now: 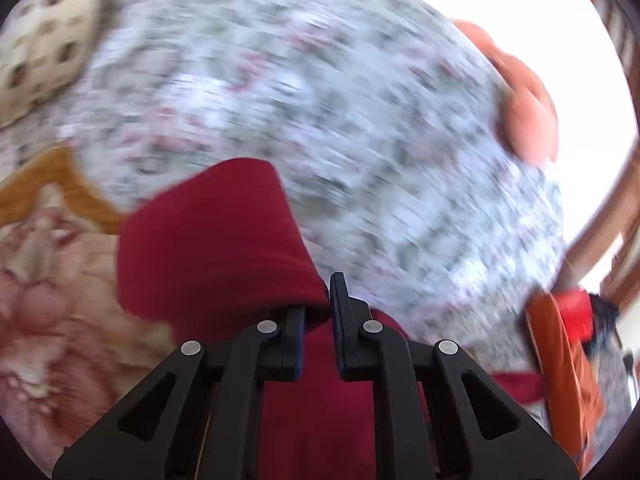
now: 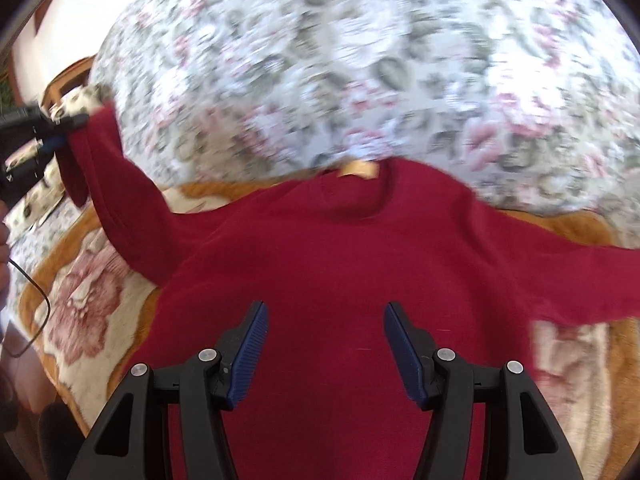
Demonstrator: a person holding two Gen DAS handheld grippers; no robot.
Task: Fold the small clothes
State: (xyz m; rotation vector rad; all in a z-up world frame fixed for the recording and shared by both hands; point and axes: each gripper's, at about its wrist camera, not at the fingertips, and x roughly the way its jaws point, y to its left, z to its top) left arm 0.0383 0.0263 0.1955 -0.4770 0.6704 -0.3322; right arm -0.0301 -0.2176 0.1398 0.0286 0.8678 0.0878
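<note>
Left sleeve fold under way on the red sweater (image 2: 320, 248)

Left gripper (image 1: 318, 312) fingers pinch the sleeve cuff (image 1: 208, 232), lifted; next it should cross the chest; right gripper (image 2: 325, 344) fingers stand wide, empty

The left black two-finger gripper (image 1: 320, 312) has its jaws clamped on a fold of the dark red knit sweater's (image 2: 340, 264) sleeve and is raised off to the side. The right black gripper (image 2: 325, 344), blue ribbed pads (image 2: 250, 354) spread wide, hovers empty above the sweater's body, angled downward.
</note>
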